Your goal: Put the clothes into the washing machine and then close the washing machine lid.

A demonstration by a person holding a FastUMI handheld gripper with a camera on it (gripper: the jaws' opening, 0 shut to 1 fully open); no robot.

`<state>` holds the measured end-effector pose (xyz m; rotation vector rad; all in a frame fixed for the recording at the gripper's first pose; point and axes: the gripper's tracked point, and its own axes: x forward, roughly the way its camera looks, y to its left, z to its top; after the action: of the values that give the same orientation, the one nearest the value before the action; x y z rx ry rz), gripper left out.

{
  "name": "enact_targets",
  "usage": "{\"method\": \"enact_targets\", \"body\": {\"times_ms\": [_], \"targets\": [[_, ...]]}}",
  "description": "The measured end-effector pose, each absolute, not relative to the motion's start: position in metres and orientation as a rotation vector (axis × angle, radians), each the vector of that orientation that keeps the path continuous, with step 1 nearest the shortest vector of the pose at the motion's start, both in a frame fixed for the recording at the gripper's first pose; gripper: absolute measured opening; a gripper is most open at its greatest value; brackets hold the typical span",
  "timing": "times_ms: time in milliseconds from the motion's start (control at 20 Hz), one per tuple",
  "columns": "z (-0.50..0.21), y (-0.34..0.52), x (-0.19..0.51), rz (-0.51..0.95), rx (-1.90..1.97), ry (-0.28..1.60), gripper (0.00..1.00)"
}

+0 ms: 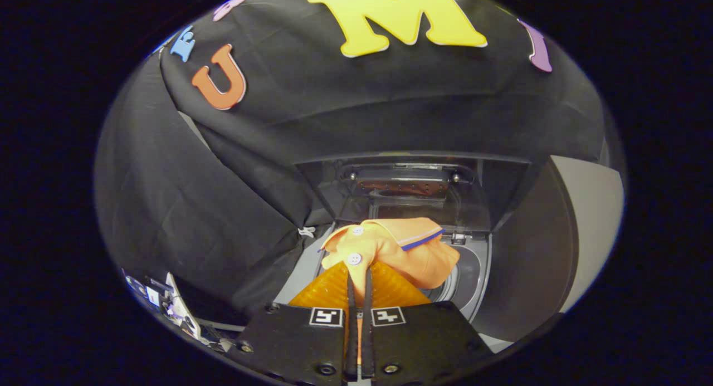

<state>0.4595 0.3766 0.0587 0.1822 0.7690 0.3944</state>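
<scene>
- Gripper (pixel 359 274): fingers drawn nearly together, clamping a fold of the orange collared shirt with white buttons and blue-trimmed collar (pixel 390 249).
- Shirt: bunched, hanging from the fingertips just above the round drum opening of the grey top-loading washing machine (pixel 473 274).
- Dark translucent washing machine lid (pixel 412 196): raised upright beyond the shirt, against the black cloth wall (pixel 223 180).

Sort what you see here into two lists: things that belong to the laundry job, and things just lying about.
Belongs to the job:
- orange shirt, pinched between the fingers of the gripper, held above the drum
- washing machine, drum open
- washing machine lid, raised

Lying about:
- small clutter beside the machine, too small to identify
- black cloth wall
</scene>
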Motion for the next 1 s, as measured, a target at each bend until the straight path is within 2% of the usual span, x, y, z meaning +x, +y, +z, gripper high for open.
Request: {"method": "enact_targets", "body": {"times_ms": [550, 1000], "targets": [[-0.046, 0.374, 0.499, 0.290, 0.152, 0.949, 0.06], [-0.052, 0.379, 0.506, 0.250, 0.129, 0.974, 0.06]]}}
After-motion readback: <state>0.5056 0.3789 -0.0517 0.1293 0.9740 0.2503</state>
